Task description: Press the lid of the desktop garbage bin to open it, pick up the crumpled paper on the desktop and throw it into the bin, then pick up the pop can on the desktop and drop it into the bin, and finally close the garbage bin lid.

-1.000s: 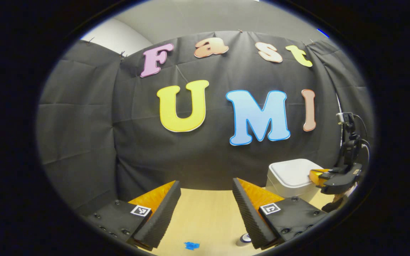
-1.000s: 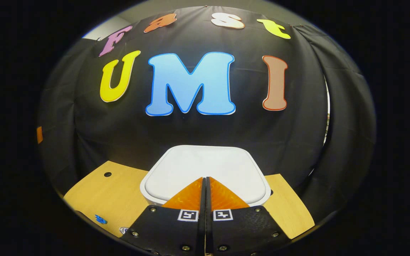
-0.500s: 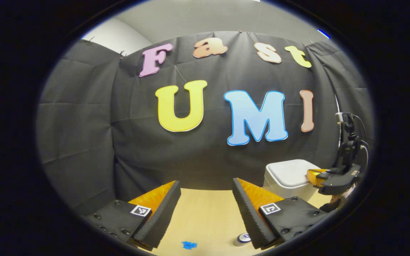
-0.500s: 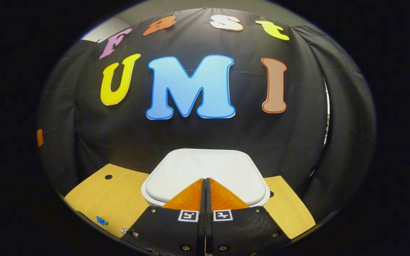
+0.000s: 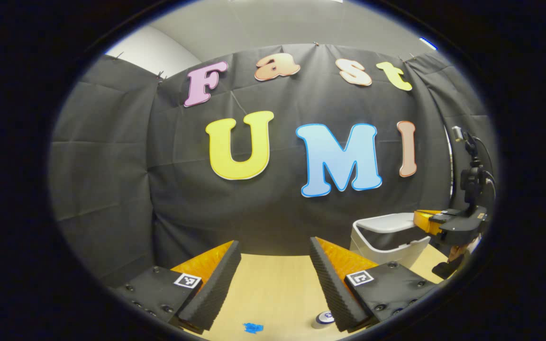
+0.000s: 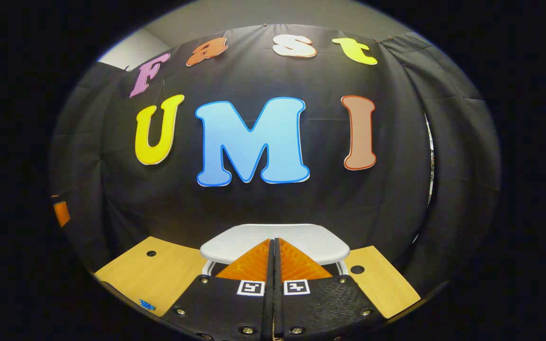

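Note:
The white desktop bin [image 5: 408, 254] stands at the right of the left gripper view, its lid [image 5: 386, 221] lifted at the front with a dark gap beneath. My right gripper [image 5: 417, 221] hovers at the lid's near edge. In the right gripper view the raised lid [image 6: 235, 244] lies just beyond my shut right gripper [image 6: 273, 239], and the bin's rim [image 6: 206, 268] shows below it. My left gripper [image 5: 274, 245] is open over the wooden table, holding nothing. The pop can [image 5: 322, 319] stands beside its right finger, low in the view.
A blue mark [image 5: 253, 327] lies on the wooden table [image 5: 273, 284] near the left gripper. The table top [image 6: 150, 279] has small round holes [image 6: 357, 269] on either side of the bin. Black cloth walls close the back and sides.
The bin lid has popped up from flat to tilted open. My right gripper has risen off it, still shut. The left gripper has barely moved.

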Motion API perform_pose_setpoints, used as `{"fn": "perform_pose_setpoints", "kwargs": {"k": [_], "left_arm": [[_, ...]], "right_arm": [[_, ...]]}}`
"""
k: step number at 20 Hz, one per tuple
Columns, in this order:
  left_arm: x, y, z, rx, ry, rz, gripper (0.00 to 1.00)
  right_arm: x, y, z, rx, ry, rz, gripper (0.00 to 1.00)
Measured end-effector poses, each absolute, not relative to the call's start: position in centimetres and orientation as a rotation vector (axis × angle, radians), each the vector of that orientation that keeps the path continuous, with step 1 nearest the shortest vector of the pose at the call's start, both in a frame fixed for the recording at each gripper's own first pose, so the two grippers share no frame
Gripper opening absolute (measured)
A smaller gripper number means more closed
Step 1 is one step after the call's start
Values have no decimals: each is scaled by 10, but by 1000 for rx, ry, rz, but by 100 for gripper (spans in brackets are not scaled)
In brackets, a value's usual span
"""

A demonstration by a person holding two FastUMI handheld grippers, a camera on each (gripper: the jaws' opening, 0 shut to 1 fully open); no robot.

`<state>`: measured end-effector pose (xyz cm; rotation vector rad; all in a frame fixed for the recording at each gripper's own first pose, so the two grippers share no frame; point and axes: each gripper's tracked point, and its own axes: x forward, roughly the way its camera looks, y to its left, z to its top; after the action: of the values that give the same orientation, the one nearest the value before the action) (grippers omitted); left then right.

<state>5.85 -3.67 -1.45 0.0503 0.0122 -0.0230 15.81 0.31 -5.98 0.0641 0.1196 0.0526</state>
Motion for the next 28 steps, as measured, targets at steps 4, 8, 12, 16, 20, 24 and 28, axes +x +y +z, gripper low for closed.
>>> {"fn": "perform_pose_setpoints", "kwargs": {"k": [4, 8, 12, 16, 20, 24, 28], "left_arm": [[48, -36, -13, 39, 5, -25, 95], [33, -29, -12, 30, 0, -17, 95], [23, -22, -9, 21, -6, -10, 96], [12, -18, -9, 12, -8, -9, 93], [4, -14, -8, 13, -13, -7, 93], [-3, -12, -9, 15, -14, -10, 93], [-8, -11, -8, 15, -19, -16, 95]], "right_arm": [[149, 0, -48, 57, 92, 45, 0], [137, -1, -40, 60, 80, 44, 1], [125, 3, -30, 61, 64, 51, 0], [112, 6, -23, 65, 52, 54, 1], [101, 9, -19, 63, 45, 56, 0], [91, 10, -17, 58, 41, 55, 3], [84, 14, -15, 74, 42, 64, 27]]}}
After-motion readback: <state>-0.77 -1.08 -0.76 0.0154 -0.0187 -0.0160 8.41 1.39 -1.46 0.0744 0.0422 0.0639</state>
